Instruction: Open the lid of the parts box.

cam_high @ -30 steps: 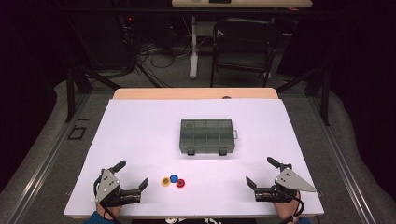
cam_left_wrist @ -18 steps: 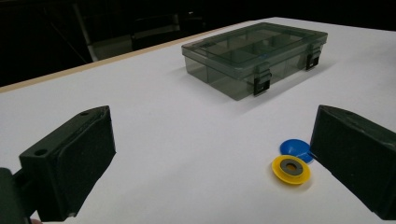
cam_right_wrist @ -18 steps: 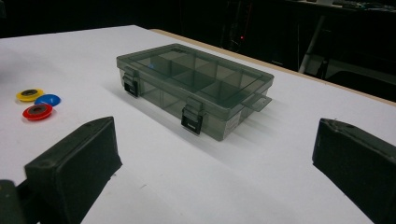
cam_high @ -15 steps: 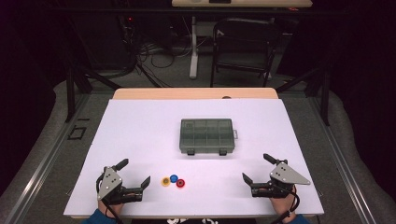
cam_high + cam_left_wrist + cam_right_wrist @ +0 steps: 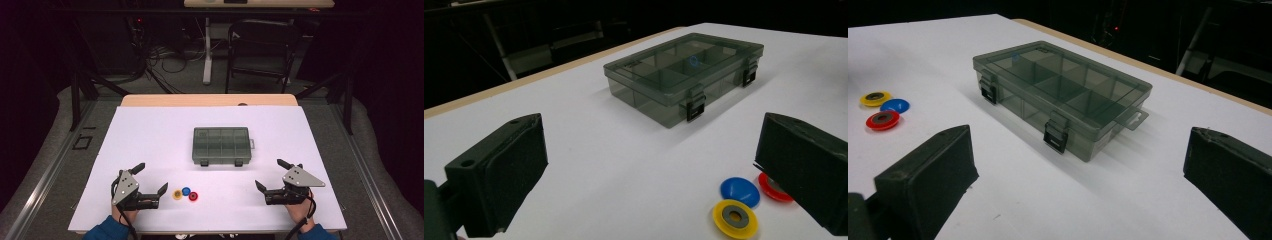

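white sheet over the table [image 5: 150, 130], dark room behind with cables and a chair, pretty bare setup. going left to right, using the smoky grey organizer box [image 5: 220, 145] as the landmark: the left gripper [image 5: 151, 184] sits well to the near-left of the box, jaws wide open with nothing between them. just beside it, between it and the box's near edge, are three little discs bunched together: a yellow disc [image 5: 177, 194] with a grey centre, a blue disc [image 5: 186, 191] and a red disc [image 5: 193, 196]. my guess is they're light, hard plastic, thin and flat on the sheet, so they'll be slippery and want to skate away; best bet is pinching across the rim with the jaws low. the box itself is closed, translucent, divided into compartments, with two dark latches [image 5: 696, 102] on the side facing the person and a little hang tab on its right end. looks rigid and light, so it'll probably slide if you flick a latch without bracing it. the right gripper [image 5: 268, 176] is near-right of the box, jaws also spread open and empty.
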A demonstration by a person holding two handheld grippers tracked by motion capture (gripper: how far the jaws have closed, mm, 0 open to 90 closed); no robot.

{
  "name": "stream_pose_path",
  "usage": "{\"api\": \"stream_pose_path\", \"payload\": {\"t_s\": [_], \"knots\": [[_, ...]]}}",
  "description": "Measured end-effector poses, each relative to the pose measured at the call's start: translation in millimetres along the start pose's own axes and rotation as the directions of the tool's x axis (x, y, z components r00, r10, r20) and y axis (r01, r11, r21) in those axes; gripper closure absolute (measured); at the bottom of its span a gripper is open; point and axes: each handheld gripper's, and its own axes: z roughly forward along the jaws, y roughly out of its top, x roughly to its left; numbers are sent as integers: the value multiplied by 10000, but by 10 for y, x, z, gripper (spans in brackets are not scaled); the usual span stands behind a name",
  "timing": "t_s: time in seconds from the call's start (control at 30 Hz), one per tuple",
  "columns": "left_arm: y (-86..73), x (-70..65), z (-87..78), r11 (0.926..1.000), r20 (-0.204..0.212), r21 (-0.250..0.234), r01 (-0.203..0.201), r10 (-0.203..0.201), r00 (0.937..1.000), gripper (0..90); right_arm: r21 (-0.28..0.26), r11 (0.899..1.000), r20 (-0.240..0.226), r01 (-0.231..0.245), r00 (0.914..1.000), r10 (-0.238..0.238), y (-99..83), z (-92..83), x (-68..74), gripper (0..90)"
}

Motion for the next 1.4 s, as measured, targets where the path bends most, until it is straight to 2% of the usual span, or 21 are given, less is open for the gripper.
{"api": "stream_pose_path", "payload": {"t_s": [0.17,0.57,0.93,1.1,1.4], "knots": [[62,19,85,9998,162,120,-159,157,9997,1,258,9996,-133,129,9998,-125,51,78,-9,0],[158,17,242,9984,556,474,-314,288,9980,1,765,9970,-481,119,9988,-82,127,255,-66,0],[282,44,403,9968,1309,743,-302,202,9912,1,932,9954,-641,207,9978,-147,203,369,-123,0],[346,63,497,9962,1453,769,-403,288,9890,1,931,9954,-683,226,9975,-163,252,412,-160,0],[439,89,665,9929,1722,1019,-611,429,9841,1,1088,9941,-948,7,9955,97,275,493,-245,0]]}}
